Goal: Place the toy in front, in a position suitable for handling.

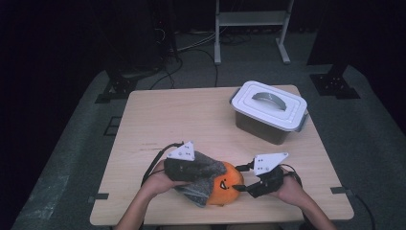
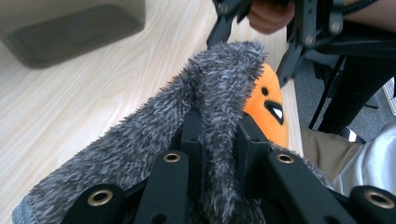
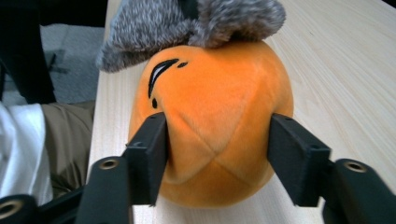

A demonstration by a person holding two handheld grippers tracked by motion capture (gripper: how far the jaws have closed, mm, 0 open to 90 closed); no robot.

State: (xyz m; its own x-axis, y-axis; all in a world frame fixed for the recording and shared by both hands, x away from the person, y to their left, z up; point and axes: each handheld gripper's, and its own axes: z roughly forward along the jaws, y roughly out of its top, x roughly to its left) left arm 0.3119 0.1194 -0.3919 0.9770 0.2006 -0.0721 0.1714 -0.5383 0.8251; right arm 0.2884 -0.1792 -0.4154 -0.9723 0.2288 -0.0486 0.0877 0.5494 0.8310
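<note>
An orange plush toy (image 1: 226,188) with a stitched black face rests near the table's front edge. A grey furry cloth (image 1: 203,184) drapes over its left side and top. My left gripper (image 1: 207,173) is shut on that cloth; in the left gripper view the fur (image 2: 154,135) is pinched between the jaws (image 2: 219,135) and the toy (image 2: 271,107) peeks out behind it. My right gripper (image 1: 241,178) comes at the toy from the right. In the right gripper view its jaws (image 3: 217,144) flank the orange body (image 3: 215,93), with both pads against its sides, and the cloth (image 3: 187,23) lies on top.
A grey bin with a white handled lid (image 1: 269,111) stands at the table's back right. The light wooden table (image 1: 182,115) is bare at the back left. A metal stand and cables are on the floor beyond. The person's lap is just past the front edge.
</note>
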